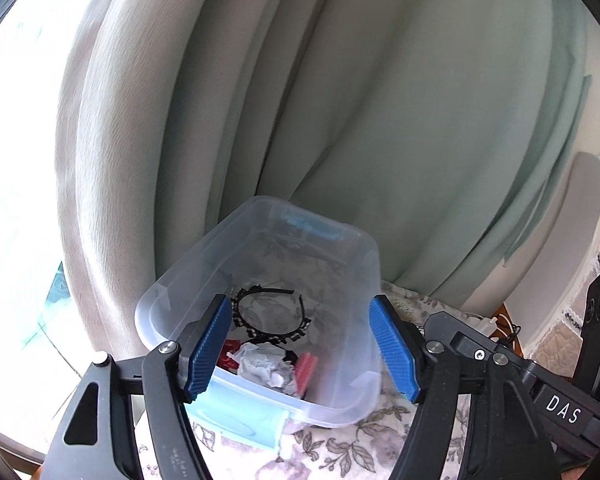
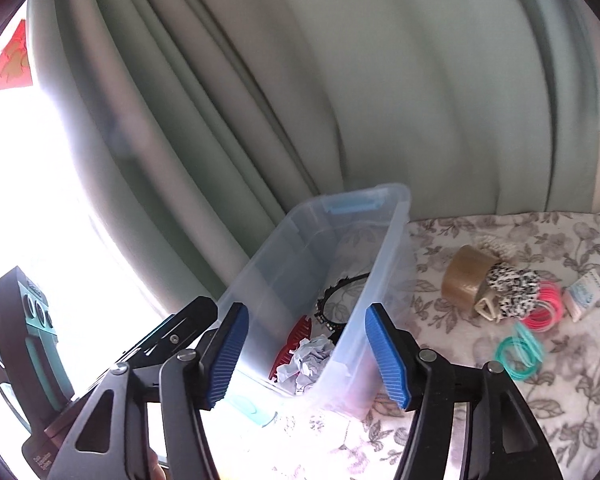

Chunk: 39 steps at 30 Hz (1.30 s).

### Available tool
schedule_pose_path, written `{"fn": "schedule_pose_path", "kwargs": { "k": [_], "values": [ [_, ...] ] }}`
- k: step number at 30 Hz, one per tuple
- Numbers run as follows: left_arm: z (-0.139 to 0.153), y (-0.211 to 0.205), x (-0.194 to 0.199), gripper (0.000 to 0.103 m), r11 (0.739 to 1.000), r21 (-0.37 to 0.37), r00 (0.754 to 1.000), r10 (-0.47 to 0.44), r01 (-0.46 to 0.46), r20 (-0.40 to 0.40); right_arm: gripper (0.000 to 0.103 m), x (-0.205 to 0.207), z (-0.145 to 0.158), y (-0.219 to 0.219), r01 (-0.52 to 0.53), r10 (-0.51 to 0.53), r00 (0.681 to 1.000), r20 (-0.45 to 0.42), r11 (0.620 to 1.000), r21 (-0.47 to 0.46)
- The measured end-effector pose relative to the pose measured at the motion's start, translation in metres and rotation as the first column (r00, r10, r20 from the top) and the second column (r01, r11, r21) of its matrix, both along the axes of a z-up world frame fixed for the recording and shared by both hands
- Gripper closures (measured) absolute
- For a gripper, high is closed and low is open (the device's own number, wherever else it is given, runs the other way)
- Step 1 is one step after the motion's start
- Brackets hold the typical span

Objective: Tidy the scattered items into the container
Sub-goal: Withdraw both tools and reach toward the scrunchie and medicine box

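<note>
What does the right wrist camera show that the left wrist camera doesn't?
Only the right wrist view shows the items still out on the floral cloth: a roll of brown tape, a leopard-print scrunchie, pink hair ties, teal hair ties and a small packet. Only the left wrist view shows a white panel at far right beside the curtain. Both show the clear plastic bin holding a black headband, crumpled paper and a red hair claw, with both grippers open.
</note>
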<state>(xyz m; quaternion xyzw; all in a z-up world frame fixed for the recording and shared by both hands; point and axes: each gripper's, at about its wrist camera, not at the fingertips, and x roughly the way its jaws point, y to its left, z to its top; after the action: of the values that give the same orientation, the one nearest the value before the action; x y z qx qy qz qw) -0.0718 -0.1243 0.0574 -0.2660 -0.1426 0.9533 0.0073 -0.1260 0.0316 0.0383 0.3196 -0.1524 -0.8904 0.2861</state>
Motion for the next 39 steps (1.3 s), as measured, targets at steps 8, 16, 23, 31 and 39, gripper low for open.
{"fn": "schedule_pose_path", "kwargs": {
  "k": [8, 16, 23, 31, 39],
  "values": [
    [0.012, 0.046, 0.013, 0.027, 0.996, -0.048, 0.997, -0.074, 0.073, -0.013, 0.036, 0.029, 0.018, 0.061, 0.107, -0.112, 0.992, -0.067, 0.992, -0.07],
    [0.014, 0.095, 0.015, 0.027, 0.983, -0.097, 0.988, -0.157, 0.156, 0.0, 0.036, 0.035, 0.001, 0.136, 0.27, -0.271, 0.962, 0.004, 0.953, -0.135],
    [0.0, 0.136, 0.006, 0.027, 0.959, -0.151, 0.97, -0.235, 0.241, 0.057, 0.036, 0.032, -0.013, 0.182, 0.366, -0.364, 0.93, 0.043, 0.917, -0.159],
    [-0.026, 0.156, -0.006, 0.027, 0.948, -0.165, 0.958, -0.249, 0.271, 0.142, 0.036, 0.007, -0.062, 0.198, 0.395, -0.366, 0.907, 0.208, 0.91, -0.123],
    [-0.054, 0.168, -0.027, 0.027, 0.933, -0.179, 0.939, -0.274, 0.312, 0.21, 0.036, -0.012, -0.108, 0.183, 0.317, -0.282, 0.914, 0.293, 0.945, -0.081]
  ]
}}
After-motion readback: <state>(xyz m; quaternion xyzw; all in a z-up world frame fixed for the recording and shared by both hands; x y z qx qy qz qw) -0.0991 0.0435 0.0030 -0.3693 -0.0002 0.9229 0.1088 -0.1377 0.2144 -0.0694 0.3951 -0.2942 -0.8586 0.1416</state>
